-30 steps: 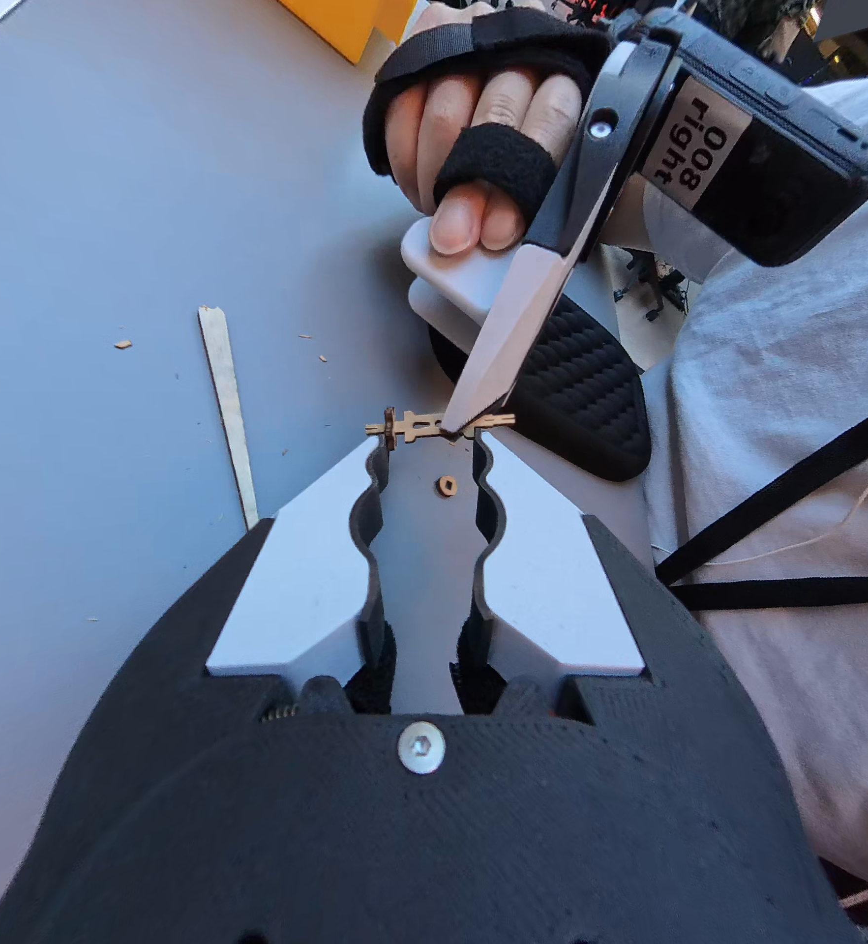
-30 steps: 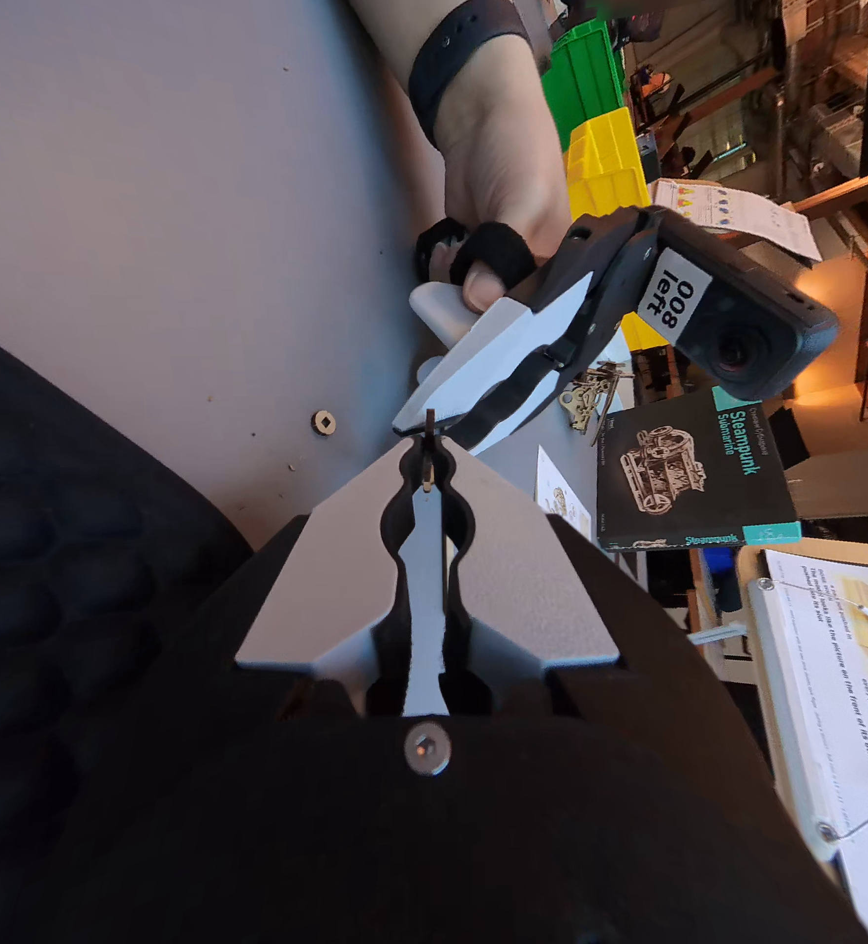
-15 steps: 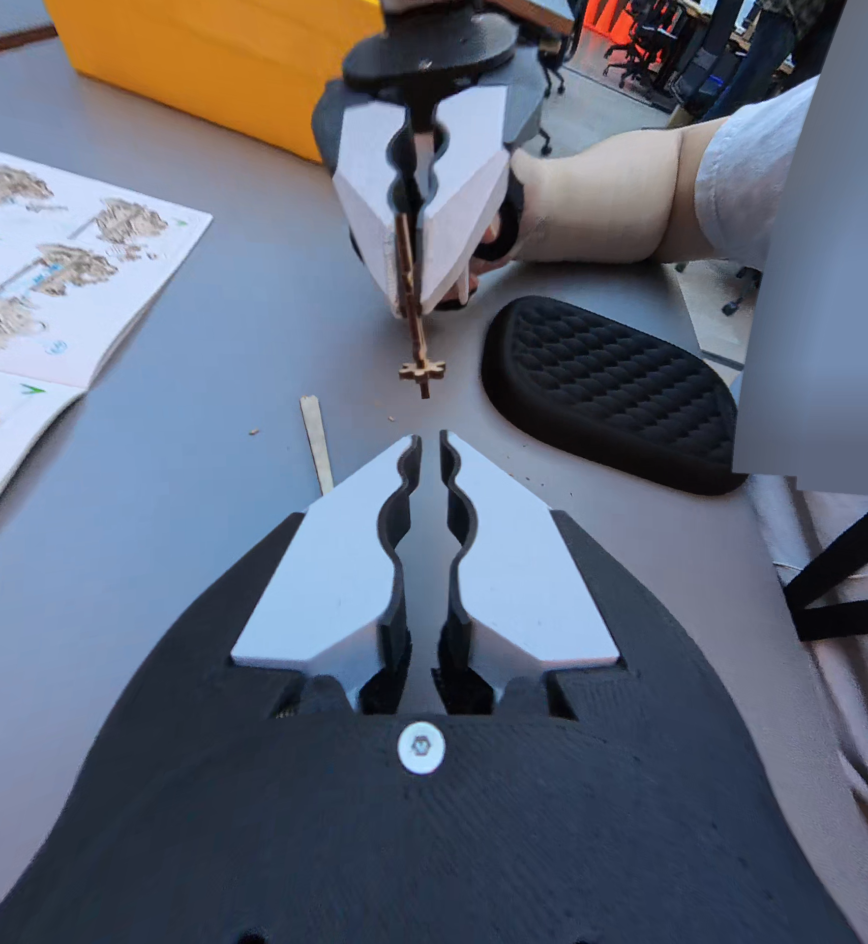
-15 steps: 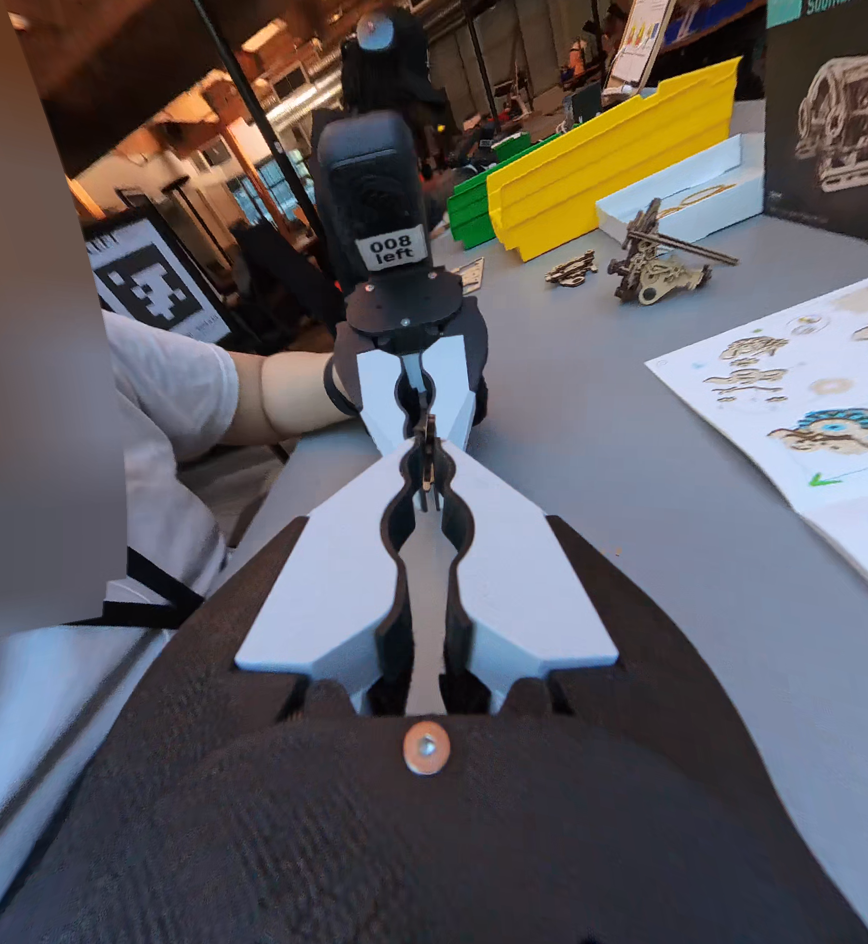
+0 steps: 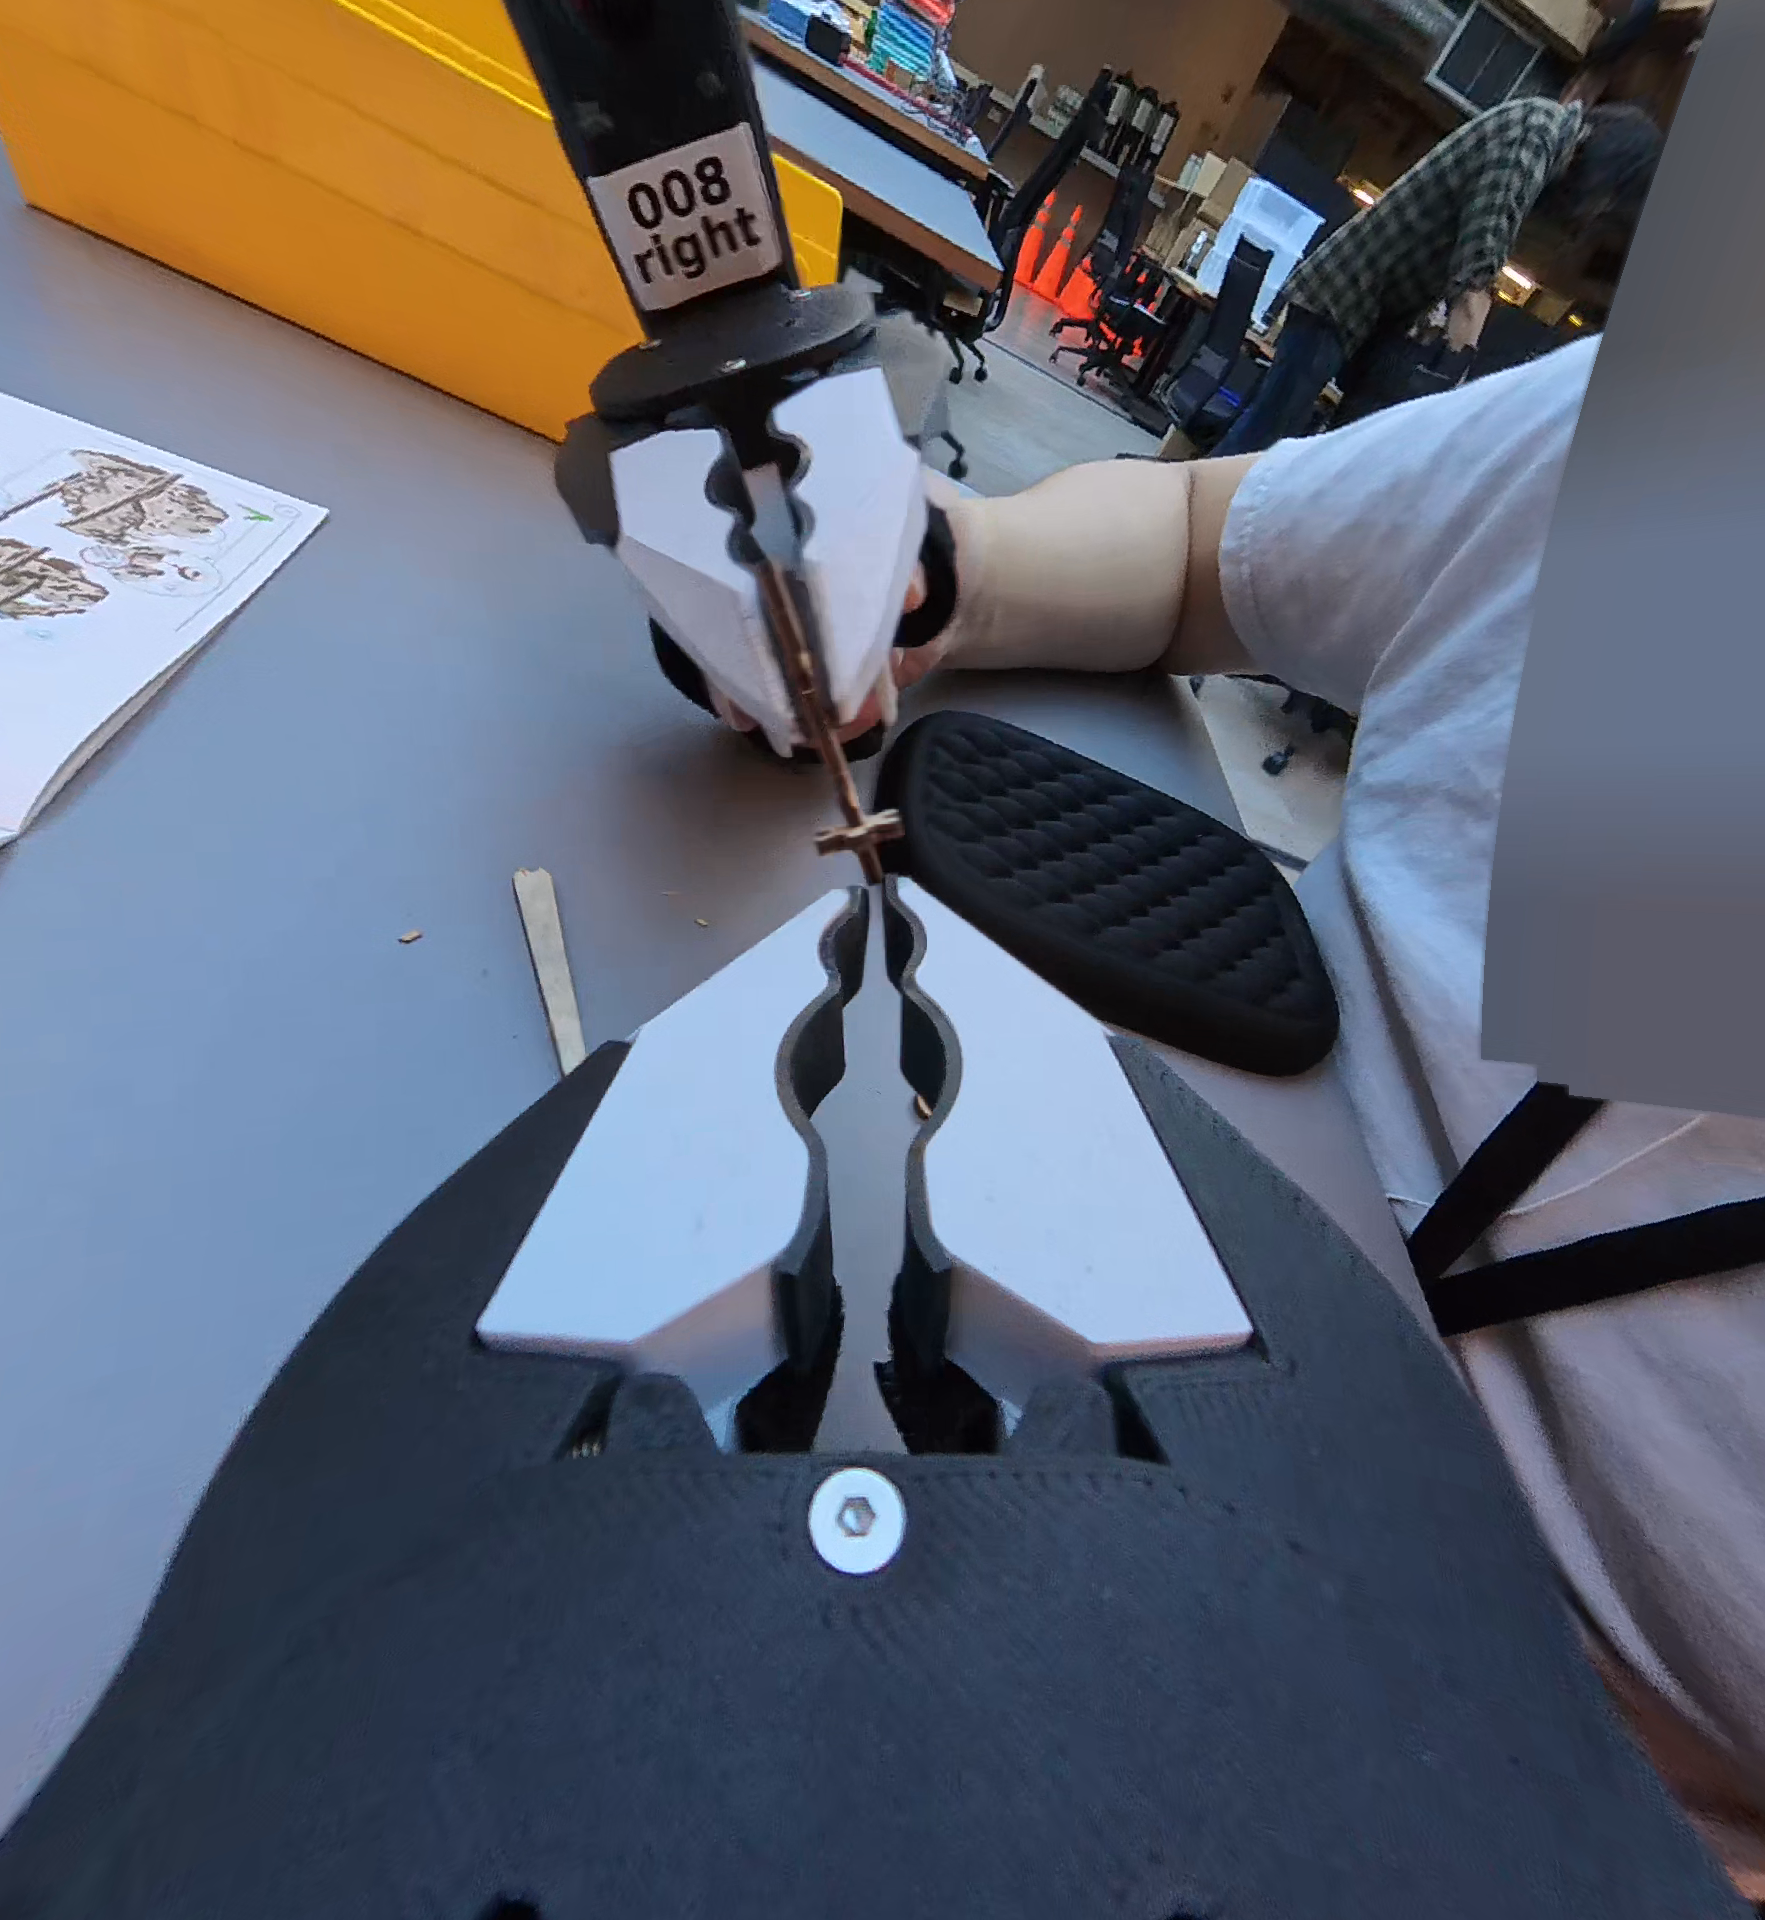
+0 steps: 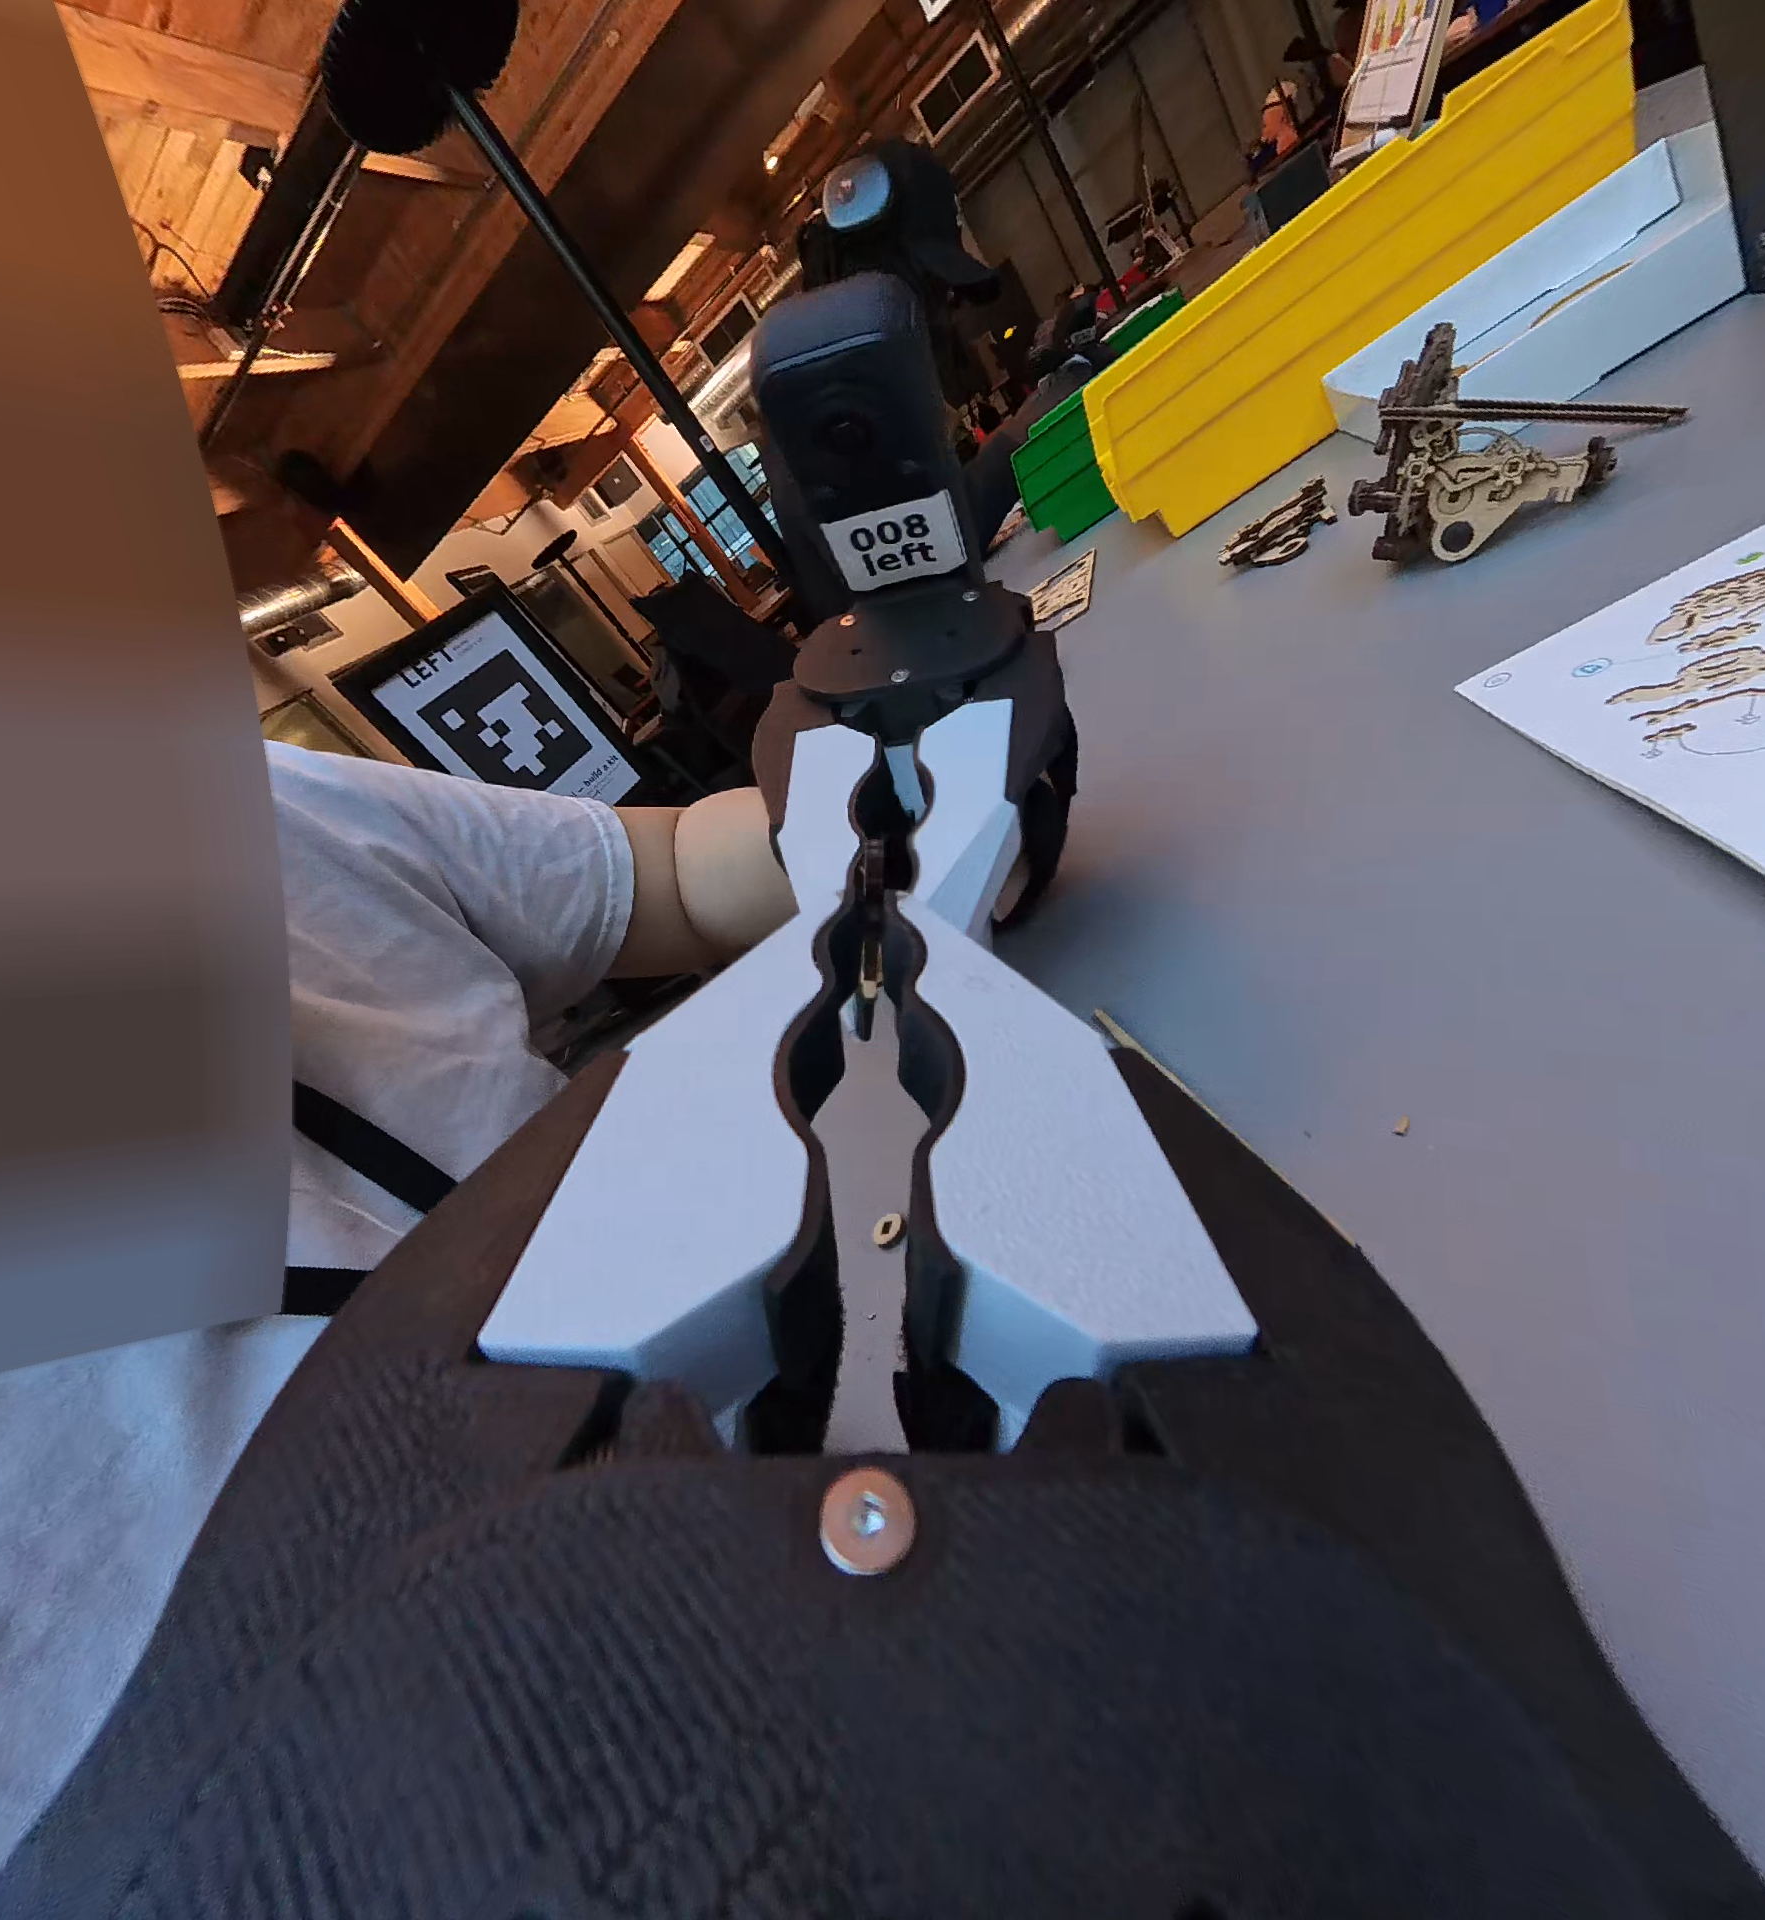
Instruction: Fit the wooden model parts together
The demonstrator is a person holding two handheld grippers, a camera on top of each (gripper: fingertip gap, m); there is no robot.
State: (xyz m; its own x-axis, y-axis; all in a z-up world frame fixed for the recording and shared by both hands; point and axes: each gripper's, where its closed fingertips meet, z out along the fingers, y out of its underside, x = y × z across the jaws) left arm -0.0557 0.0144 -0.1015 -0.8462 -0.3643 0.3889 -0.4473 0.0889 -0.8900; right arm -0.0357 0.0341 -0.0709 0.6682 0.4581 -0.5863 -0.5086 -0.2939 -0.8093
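Observation:
A thin wooden axle [image 5: 824, 727] with a small cross-shaped piece [image 5: 859, 831] near its end is held level above the grey table. My right gripper [image 6: 867, 914] is shut on the axle [image 6: 867, 961]; in the left wrist view it [image 5: 805, 717] faces me. My left gripper [image 5: 873, 896] points straight at it, jaws almost closed, and its tips pinch the axle's free end. In the right wrist view the left gripper [image 6: 888, 831] is partly hidden behind my right fingertips. A small wooden washer [image 6: 888, 1231] lies on the table below.
A black textured pad [image 5: 1096, 883] and a flat wooden stick [image 5: 551, 966] lie near the grippers. An instruction booklet [image 6: 1688, 675] lies to one side. A partly built wooden model [image 6: 1460, 478], a loose wooden part [image 6: 1273, 535], a white tray [image 6: 1584, 260] and a yellow bin [image 6: 1325, 343] stand farther back. Left and right tips are no more than a few centimetres apart. The flat wooden stick [image 5: 551, 966] sits 8 cm or so from the ends of my left fingers.
Both grippers swung from pointing down at the table to facing each other. My left gripper then moved up to the axle's end and its jaws narrowed onto it.

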